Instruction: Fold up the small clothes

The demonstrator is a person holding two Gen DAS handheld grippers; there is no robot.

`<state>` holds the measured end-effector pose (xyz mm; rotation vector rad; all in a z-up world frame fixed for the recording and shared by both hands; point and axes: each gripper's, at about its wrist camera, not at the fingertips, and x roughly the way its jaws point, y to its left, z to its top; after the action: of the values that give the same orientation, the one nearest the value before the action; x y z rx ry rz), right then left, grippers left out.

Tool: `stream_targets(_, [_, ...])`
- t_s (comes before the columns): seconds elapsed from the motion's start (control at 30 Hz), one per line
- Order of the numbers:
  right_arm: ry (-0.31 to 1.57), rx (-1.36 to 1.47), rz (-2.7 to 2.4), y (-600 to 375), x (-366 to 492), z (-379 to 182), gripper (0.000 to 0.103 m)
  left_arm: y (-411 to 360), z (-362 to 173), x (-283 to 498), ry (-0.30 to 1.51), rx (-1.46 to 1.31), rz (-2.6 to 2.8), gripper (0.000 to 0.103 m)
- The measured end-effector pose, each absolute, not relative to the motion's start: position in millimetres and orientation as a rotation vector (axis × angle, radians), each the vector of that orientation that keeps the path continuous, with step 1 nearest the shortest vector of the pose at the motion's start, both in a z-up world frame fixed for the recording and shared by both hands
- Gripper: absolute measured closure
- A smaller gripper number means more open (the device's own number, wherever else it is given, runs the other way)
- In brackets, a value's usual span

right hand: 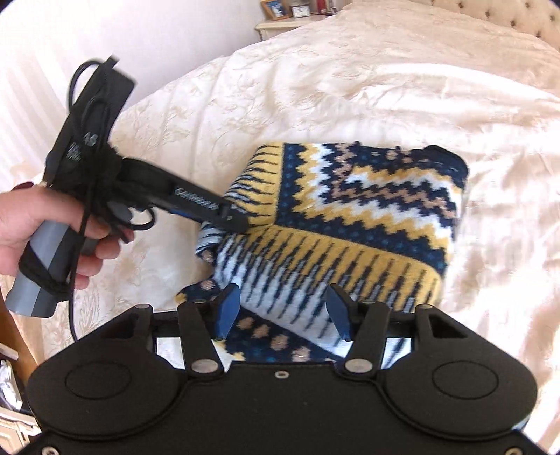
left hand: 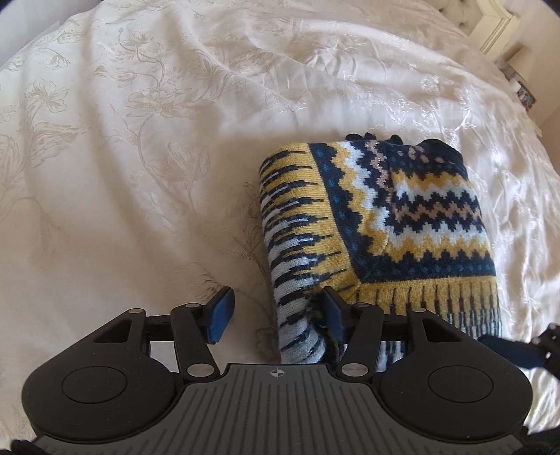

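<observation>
A folded knit sweater [left hand: 378,227] in navy, yellow and white zigzags lies on the bed. My left gripper [left hand: 278,315] stands open over its near left corner; one blue pad [left hand: 334,311] rests on the knit, the other [left hand: 222,313] is over bare cover. In the right wrist view the same sweater [right hand: 350,217] fills the middle. My right gripper [right hand: 283,311] is open just above its near edge, nothing pinched. A hand [right hand: 35,227] holds the left gripper [right hand: 238,222], whose tips touch the sweater's left edge. The right gripper's tip [left hand: 507,346] shows at the right edge.
A cream floral bedcover [left hand: 140,157] with soft wrinkles spreads all around the sweater. A tufted headboard [right hand: 507,14] and a bedside cabinet with picture frames [right hand: 280,14] stand at the far end. A black cable [right hand: 73,308] hangs from the left gripper's handle.
</observation>
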<state>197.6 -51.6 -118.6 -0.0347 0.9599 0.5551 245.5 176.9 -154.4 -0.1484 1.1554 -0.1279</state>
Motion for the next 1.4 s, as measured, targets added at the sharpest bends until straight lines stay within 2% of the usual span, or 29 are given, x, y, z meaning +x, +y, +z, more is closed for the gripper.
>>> stream_targets(0.23, [0.943,0.047,0.423,-97.2,234.6,-116.9,0.042,177.3,-143.5,238.8,1.147,0.006,-0.058,0.049])
stream_targets(0.43, [0.895,0.089,0.388,-109.1,264.7,-110.9,0.041,163.8,-103.0,229.1,0.979,0.028,-0.079,0.05])
stream_targets(0.53, [0.891,0.108,0.384,-107.8,280.4,-112.1,0.041,142.9,-95.4,230.3,0.949,0.023,-0.147,0.05])
stream_targets(0.73, [0.924,0.128,0.409,-95.8,314.9,-127.9,0.04,106.2,-121.0,231.6,1.024,0.047,-0.22,0.05])
stream_targets(0.9, [1.007,0.146,0.431,-85.2,340.0,-156.6,0.034,101.6,-146.5,219.3,1.078,0.11,-0.216,0.05])
stream_targets(1.07, [1.091,0.151,0.447,-79.1,358.7,-183.1,0.029,108.8,-153.5,213.6,1.096,0.111,-0.212,0.044])
stream_targets(1.23, [1.088,0.117,0.463,-70.0,360.4,-183.1,0.02,115.0,-154.4,216.5,1.124,0.064,-0.195,0.042])
stream_targets(1.4, [1.073,0.118,0.447,-71.3,354.8,-172.9,0.021,109.7,-152.8,219.6,1.152,0.078,-0.179,0.04])
